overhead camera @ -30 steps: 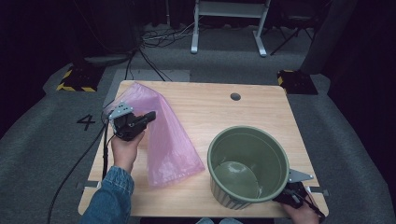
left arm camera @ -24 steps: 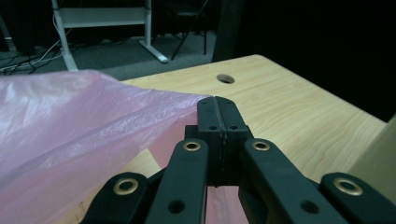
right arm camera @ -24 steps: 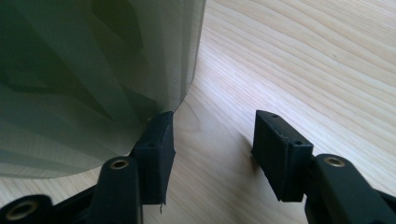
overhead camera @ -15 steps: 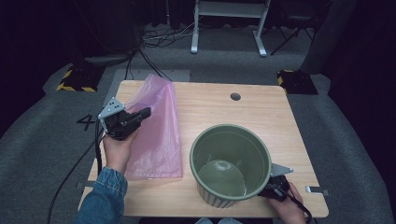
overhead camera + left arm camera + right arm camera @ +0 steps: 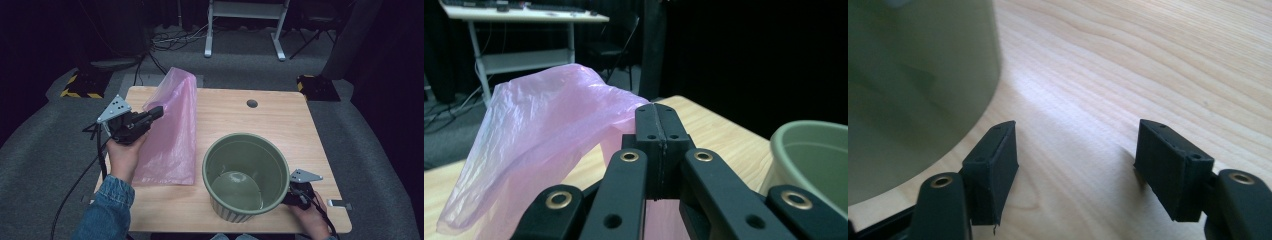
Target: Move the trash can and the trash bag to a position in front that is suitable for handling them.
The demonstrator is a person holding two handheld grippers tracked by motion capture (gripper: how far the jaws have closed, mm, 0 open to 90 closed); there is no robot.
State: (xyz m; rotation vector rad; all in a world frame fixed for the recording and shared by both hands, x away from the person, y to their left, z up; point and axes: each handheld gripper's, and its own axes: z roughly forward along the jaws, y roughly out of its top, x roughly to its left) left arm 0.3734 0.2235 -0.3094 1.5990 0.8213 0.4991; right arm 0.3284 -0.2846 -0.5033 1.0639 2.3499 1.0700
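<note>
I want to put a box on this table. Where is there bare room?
The widest bare patch of table is the far right, beyond the bin and right of the bag, around the small hole. The near side is crowded: bag at left, bin mid-right, right gripper beside the bin.

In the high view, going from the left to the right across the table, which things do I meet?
left gripper → pink plastic bag → green pot → right gripper
</note>
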